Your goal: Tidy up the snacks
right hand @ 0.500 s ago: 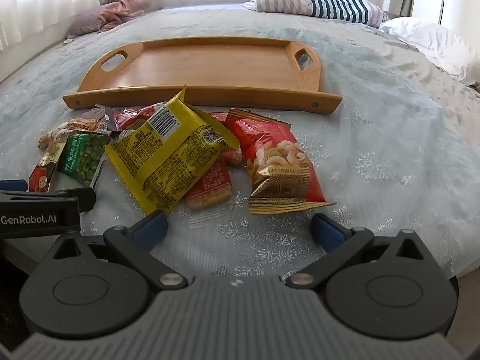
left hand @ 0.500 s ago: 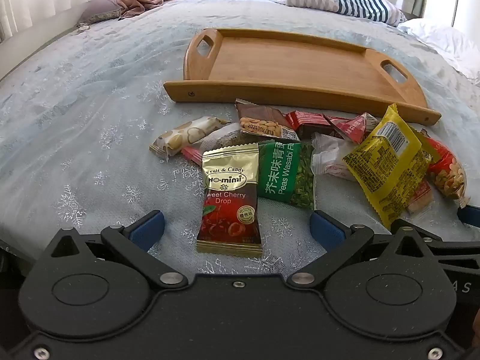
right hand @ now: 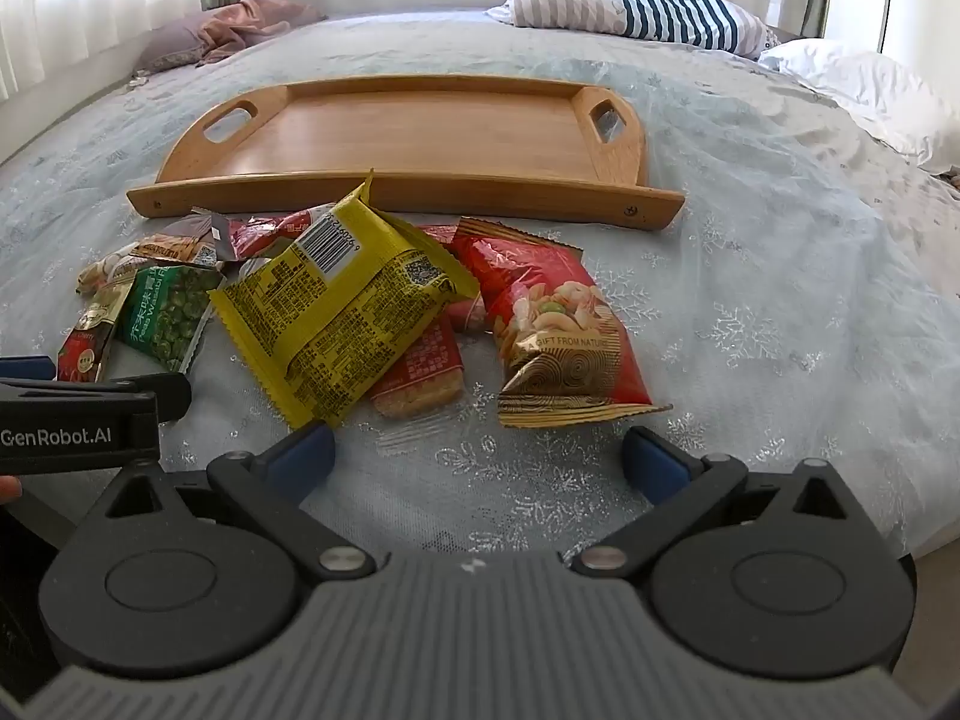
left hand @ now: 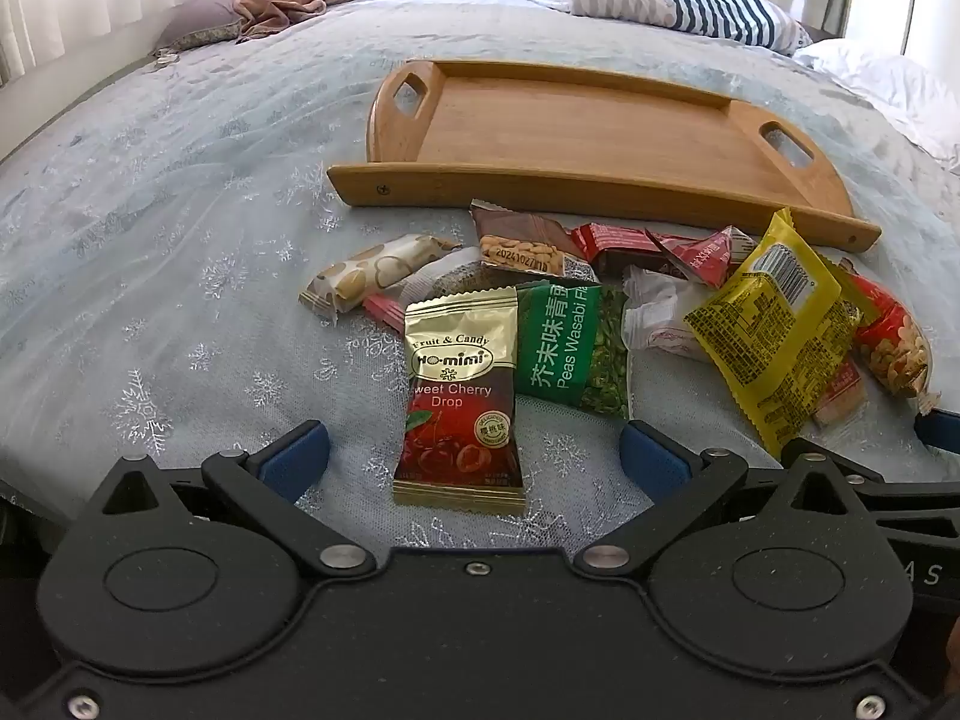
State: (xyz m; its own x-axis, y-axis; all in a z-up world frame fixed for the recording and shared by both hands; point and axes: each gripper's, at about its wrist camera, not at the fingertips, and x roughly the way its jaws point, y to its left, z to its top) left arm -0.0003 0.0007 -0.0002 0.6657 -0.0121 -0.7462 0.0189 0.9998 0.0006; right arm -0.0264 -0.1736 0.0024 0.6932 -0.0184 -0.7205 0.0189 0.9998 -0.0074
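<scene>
Task barely begun, by my read: wooden tray point(left hand: 588, 138) on far side holds nothing. All snacks lie heaped on bedspread point(left hand: 180, 192) just near tray's front rim. My left gripper point(left hand: 474, 459) spread wide, straddling cherry drop packet point(left hand: 459, 396), holding nothing. My right gripper point(right hand: 477, 459) wide too, near red nut bag point(right hand: 558, 324) and yellow packet point(right hand: 342, 306).
</scene>
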